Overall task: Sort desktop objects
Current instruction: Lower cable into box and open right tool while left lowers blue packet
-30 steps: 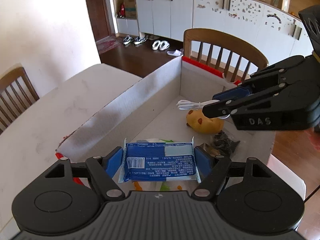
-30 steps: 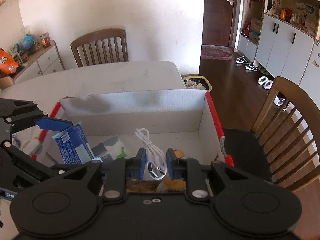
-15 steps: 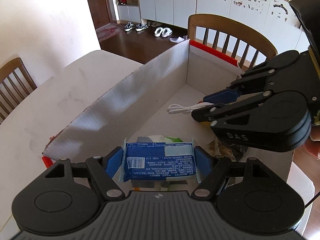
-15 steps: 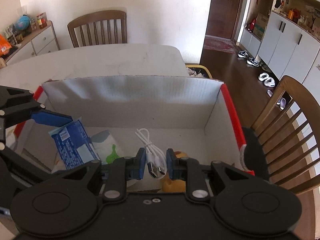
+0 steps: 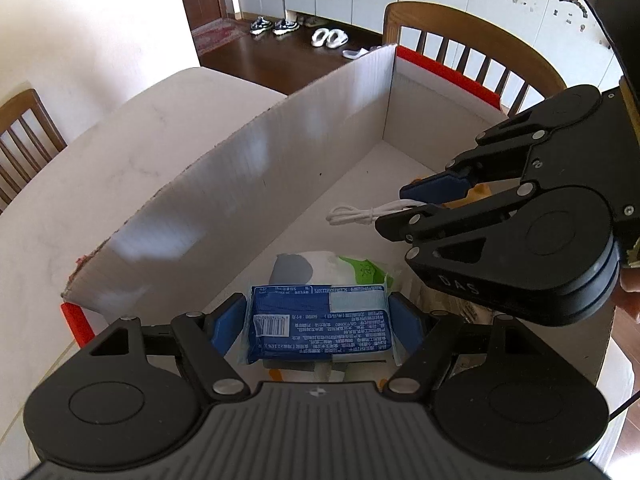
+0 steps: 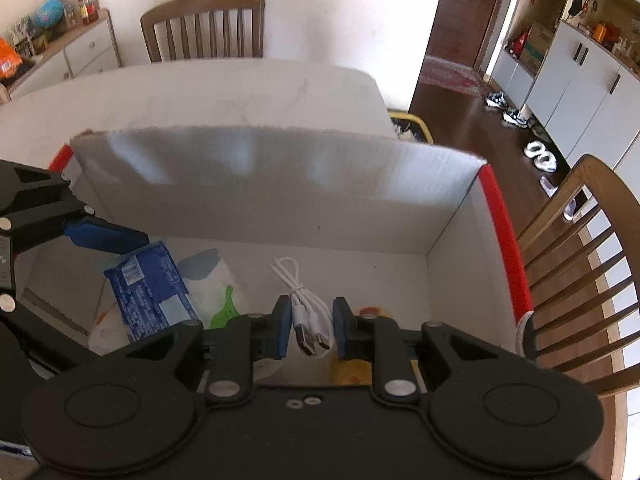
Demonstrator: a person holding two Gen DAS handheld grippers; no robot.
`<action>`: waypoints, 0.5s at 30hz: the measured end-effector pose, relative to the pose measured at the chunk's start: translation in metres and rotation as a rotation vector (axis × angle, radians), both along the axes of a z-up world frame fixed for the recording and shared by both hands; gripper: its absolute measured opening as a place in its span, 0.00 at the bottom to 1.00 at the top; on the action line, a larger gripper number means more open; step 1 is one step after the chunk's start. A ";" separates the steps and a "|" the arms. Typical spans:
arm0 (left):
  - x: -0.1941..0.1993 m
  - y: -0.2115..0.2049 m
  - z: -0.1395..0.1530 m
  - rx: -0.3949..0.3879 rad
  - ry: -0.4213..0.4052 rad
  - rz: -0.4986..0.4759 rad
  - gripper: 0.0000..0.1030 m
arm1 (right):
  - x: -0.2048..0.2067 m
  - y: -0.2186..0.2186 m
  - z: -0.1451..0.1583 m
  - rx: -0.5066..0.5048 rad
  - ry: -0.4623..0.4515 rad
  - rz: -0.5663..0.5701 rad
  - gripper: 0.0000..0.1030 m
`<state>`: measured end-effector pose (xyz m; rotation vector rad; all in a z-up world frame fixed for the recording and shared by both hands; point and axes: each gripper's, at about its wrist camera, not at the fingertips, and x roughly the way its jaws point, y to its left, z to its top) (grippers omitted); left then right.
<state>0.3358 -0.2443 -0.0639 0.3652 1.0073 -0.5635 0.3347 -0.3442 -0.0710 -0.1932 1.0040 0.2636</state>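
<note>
My left gripper (image 5: 319, 322) is shut on a blue snack packet (image 5: 320, 324) and holds it over the near end of the white cardboard box (image 5: 248, 184). My right gripper (image 6: 308, 328) holds a coiled white USB cable (image 6: 306, 308) between slightly parted pads, inside the box. The right gripper also shows in the left wrist view (image 5: 424, 204), with the cable (image 5: 360, 214) hanging from it. In the right wrist view the packet (image 6: 150, 292) and the left gripper's blue finger (image 6: 104, 236) are at the left.
In the box lie a white and green wet-wipe pack (image 5: 344, 268), a yellow toy (image 6: 356, 368) and a dark wrapper. The box has red edges (image 6: 506, 240) and stands on a white table (image 6: 220, 96). Wooden chairs (image 5: 472, 48) stand around it.
Both grippers have moved down and deeper into the box with their loads. The right gripper's pads have parted a little around the cable.
</note>
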 end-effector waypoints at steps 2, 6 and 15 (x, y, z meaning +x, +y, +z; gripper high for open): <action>0.001 -0.001 -0.001 0.007 0.006 0.000 0.74 | 0.002 0.001 -0.002 -0.004 0.022 -0.002 0.20; 0.003 -0.003 -0.005 0.021 0.026 0.000 0.74 | 0.004 0.001 -0.005 -0.005 0.039 0.006 0.21; 0.006 -0.005 -0.004 0.037 0.044 -0.007 0.76 | -0.003 0.000 0.005 -0.025 0.013 0.010 0.34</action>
